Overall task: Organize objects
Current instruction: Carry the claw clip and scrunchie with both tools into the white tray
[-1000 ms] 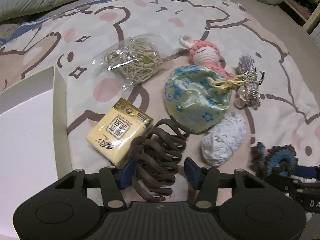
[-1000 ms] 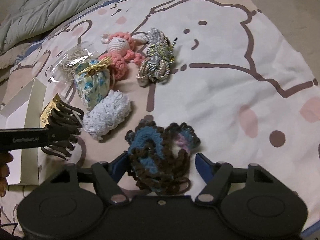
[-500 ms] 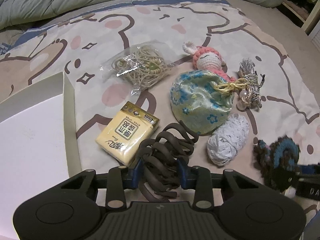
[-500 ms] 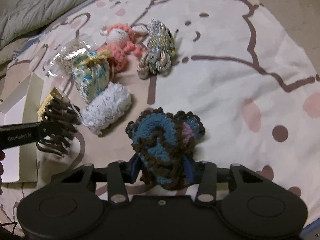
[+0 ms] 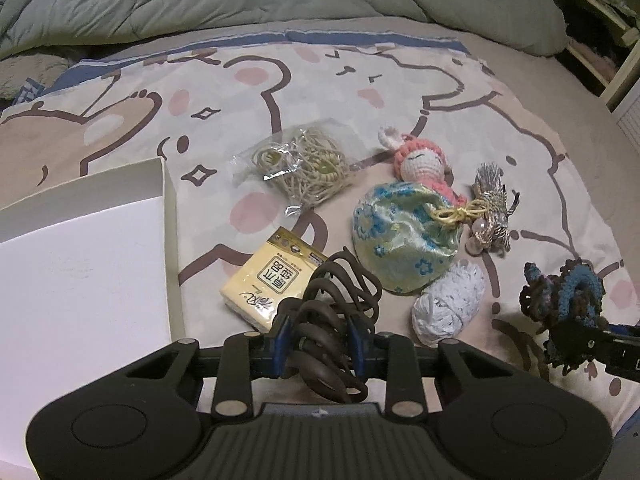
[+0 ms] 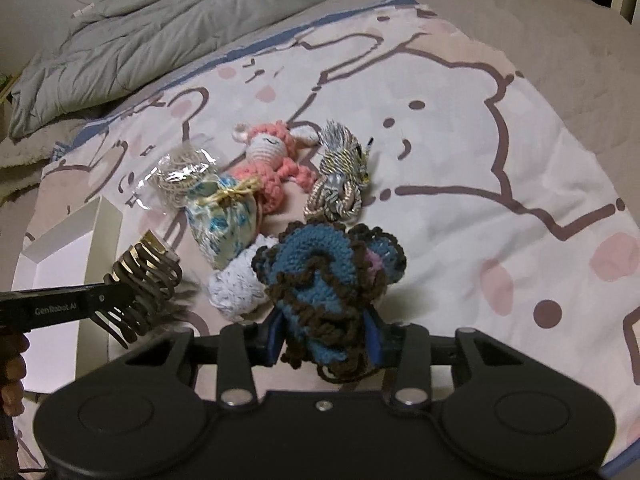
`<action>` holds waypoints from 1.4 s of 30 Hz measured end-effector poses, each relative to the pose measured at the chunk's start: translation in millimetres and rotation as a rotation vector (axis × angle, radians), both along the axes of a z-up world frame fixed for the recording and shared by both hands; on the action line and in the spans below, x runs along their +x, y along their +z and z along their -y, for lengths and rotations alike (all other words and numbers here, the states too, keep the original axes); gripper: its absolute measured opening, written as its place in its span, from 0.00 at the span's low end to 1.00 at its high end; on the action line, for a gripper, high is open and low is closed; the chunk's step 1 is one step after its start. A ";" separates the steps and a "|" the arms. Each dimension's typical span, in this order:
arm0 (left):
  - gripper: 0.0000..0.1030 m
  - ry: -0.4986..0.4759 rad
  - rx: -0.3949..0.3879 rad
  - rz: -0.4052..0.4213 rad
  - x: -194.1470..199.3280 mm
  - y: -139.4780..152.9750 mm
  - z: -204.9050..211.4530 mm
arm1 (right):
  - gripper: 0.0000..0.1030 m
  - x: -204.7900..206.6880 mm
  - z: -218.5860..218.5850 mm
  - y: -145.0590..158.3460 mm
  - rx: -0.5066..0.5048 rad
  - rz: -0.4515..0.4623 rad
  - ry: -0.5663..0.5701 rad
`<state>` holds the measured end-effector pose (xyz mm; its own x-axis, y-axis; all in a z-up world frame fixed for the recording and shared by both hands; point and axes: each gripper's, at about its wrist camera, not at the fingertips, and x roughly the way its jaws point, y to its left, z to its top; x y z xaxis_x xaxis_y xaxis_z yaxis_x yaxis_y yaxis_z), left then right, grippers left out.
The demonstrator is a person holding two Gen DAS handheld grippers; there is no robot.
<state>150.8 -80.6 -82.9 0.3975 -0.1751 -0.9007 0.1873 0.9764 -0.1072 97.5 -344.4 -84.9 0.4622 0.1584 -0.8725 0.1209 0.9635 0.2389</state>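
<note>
Jaws of the left gripper (image 5: 318,338), having just closed further, clamp the brown claw hair clip (image 5: 332,312), held above the bedsheet (image 5: 320,92) beside the yellow tissue pack (image 5: 272,280), right of the white box (image 5: 80,264). Right wrist view: the right gripper (image 6: 326,338), likewise just closing, clamps the blue-and-brown crochet scrunchie (image 6: 328,276) before the white yarn bundle (image 6: 236,284).

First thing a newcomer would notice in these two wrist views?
Both grippers are loaded: the left gripper has just closed on a brown claw hair clip, the right gripper on a blue-and-brown crochet piece. Behind them a cluster sits on the bear-print sheet, led by a pink crochet doll, with a white box at the left.
</note>
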 end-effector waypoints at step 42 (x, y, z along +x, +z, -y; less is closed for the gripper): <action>0.31 0.288 -0.002 0.308 -18.1 76.5 -135.9 | 0.40 34.7 -137.4 62.0 0.017 0.241 0.185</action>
<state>132.7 55.3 -6.4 0.6810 -0.0195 -0.7320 -0.0692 0.9935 -0.0908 132.2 -207.0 -22.9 0.6179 0.2731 -0.7373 -0.1184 0.9594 0.2561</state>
